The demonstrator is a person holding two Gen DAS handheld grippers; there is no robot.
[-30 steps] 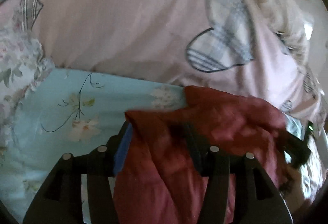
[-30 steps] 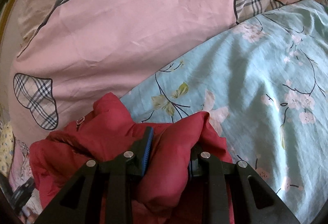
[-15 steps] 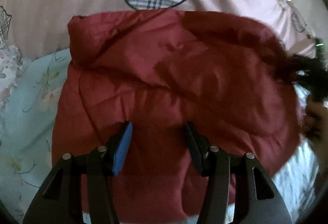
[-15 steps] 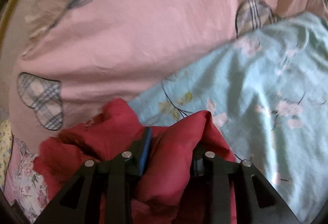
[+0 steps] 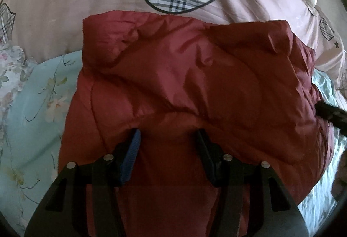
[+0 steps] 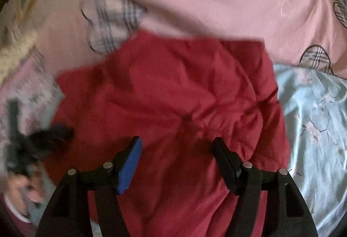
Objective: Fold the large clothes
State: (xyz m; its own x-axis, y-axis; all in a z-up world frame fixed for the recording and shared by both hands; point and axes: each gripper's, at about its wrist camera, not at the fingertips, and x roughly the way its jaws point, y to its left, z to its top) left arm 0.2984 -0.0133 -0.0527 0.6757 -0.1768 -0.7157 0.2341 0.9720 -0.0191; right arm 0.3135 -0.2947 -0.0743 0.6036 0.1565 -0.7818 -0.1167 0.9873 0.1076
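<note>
1. Judging from how it lies, I have my red padded jacket (image 5: 190, 85) down on the bed as a squarish bundle, its far edge on the pink quilt with plaid hearts (image 5: 65, 2) and its near part over the pale blue floral sheet (image 5: 32, 106).

2. My left gripper (image 5: 167, 143) hangs low over the near part of the bundle with its jaws parted about halfway. Red fabric fills the gap between them, but whether the pads actually pinch it I cannot tell; the cloth may simply lie beneath.

3. My right gripper (image 6: 176, 150) is opening at this moment. Its pads stand clear, with the jacket (image 6: 173, 96) lying under the gap and not caught in it, so I reckon that side is let go.

4. In the right wrist view, blurred, my left hand (image 6: 23, 191) and its tool show at the bundle's left edge.

5. Done, as far as I can see: a fold has been laid over, since the top edge reads as a doubled, fairly straight line and no sleeve hangs loose.

6. Left, in my judgement: the surface is puffy and creased, the right side bunches, and the near edge is hidden behind my claws. It wants smoothing, perhaps one more fold to make it compact.
</note>
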